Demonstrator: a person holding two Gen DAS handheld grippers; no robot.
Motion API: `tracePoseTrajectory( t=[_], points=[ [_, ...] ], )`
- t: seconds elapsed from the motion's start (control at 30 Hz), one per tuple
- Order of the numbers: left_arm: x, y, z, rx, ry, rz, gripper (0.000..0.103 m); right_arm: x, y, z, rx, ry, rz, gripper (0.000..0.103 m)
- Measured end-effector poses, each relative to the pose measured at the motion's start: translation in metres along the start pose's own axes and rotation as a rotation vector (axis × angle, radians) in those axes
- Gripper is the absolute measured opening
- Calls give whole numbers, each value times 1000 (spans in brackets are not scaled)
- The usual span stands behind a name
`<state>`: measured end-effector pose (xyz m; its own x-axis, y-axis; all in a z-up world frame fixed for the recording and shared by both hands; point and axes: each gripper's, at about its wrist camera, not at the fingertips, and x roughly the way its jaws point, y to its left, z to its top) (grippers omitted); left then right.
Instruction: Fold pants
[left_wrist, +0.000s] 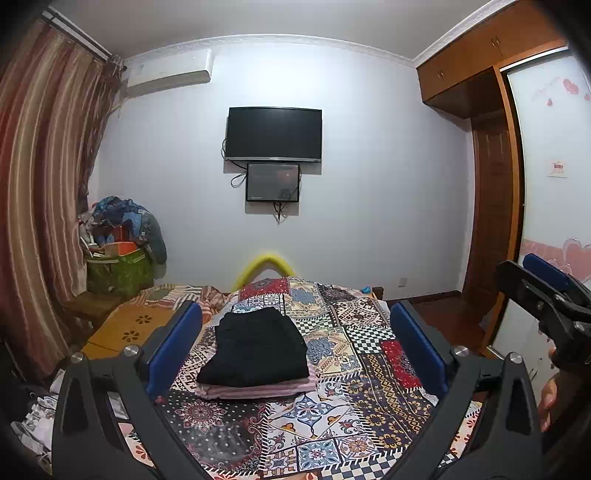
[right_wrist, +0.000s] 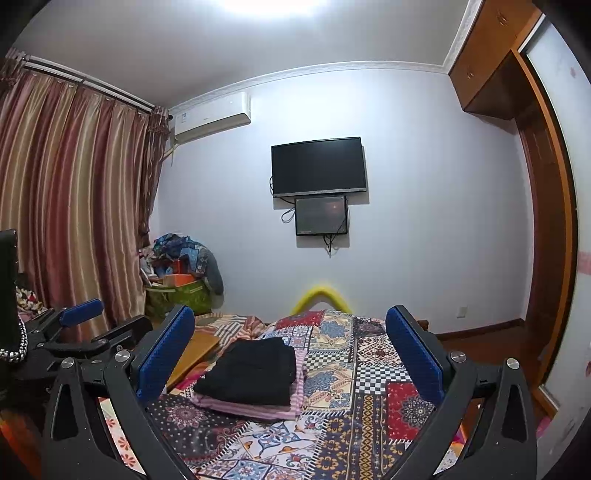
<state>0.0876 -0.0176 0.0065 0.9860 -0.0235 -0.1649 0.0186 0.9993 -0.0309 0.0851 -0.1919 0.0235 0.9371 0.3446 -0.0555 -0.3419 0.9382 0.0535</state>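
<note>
Blue pads of the left claw (left_wrist: 295, 347) stand wide apart, holding nothing. Black pants (left_wrist: 258, 347) lie folded on the bed (left_wrist: 369, 369), ahead of the claw, not touching it, on top of a striped pink cloth (left_wrist: 255, 389). Over them, the right claw (right_wrist: 291, 354) is spread wide too, and empty.

Quick count: two grippers, the left gripper (left_wrist: 295, 345) and the right gripper (right_wrist: 290, 350), both spread wide with nothing in them. One folded pair of black pants (left_wrist: 258, 349) on top of what looks like one folded pink striped garment (left_wrist: 258, 389), could be more layers, hard to tell. One patchwork bedspread (left_wrist: 369, 369). Two wall screens: one TV (left_wrist: 273, 133), one smaller monitor (left_wrist: 272, 182). One air conditioner (left_wrist: 168, 72).
</note>
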Motion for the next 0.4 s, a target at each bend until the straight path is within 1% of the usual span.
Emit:
tracePoseTrajectory(
  t=[0.4],
  points=[
    [-1,-2,-2,5,-3,-9,103,2,-1,-2,4,5,2,103]
  ],
)
